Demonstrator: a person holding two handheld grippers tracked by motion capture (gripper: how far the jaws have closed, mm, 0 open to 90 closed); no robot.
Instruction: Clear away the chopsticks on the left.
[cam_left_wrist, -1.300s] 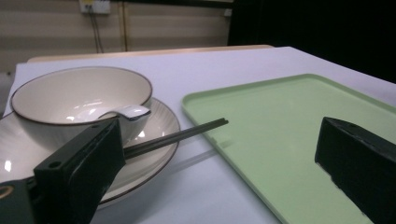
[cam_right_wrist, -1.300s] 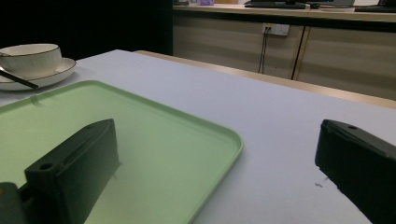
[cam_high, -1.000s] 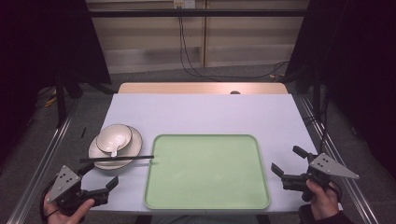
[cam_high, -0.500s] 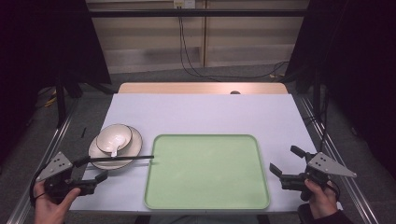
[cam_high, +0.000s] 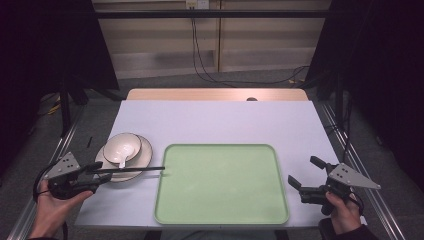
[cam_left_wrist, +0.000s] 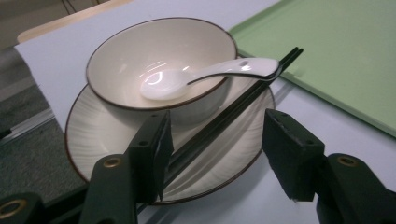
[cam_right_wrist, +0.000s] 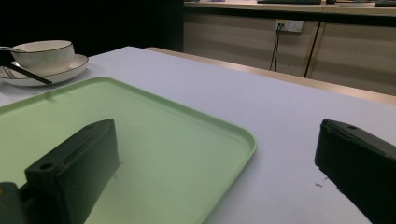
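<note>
A cream bowl with a white spoon in it stands on a cream plate at the table's left. Black chopsticks lie across the plate's near rim, their tips reaching the green tray. My left gripper is at the chopsticks' handle end. Its jaws have just been closing. In the left gripper view the chopsticks run between the jaws of this gripper, close by the left one, with a gap to the right one. My right gripper is open and empty at the tray's right edge.
The white table has a wooden strip along its far edge. Metal rails run down both sides. In the right gripper view the tray spreads ahead of the jaws, with the bowl and plate far left.
My left hand has moved from the table's front edge out to the chopsticks' handle end, and its jaws have narrowed around them. The right hand has kept still.
</note>
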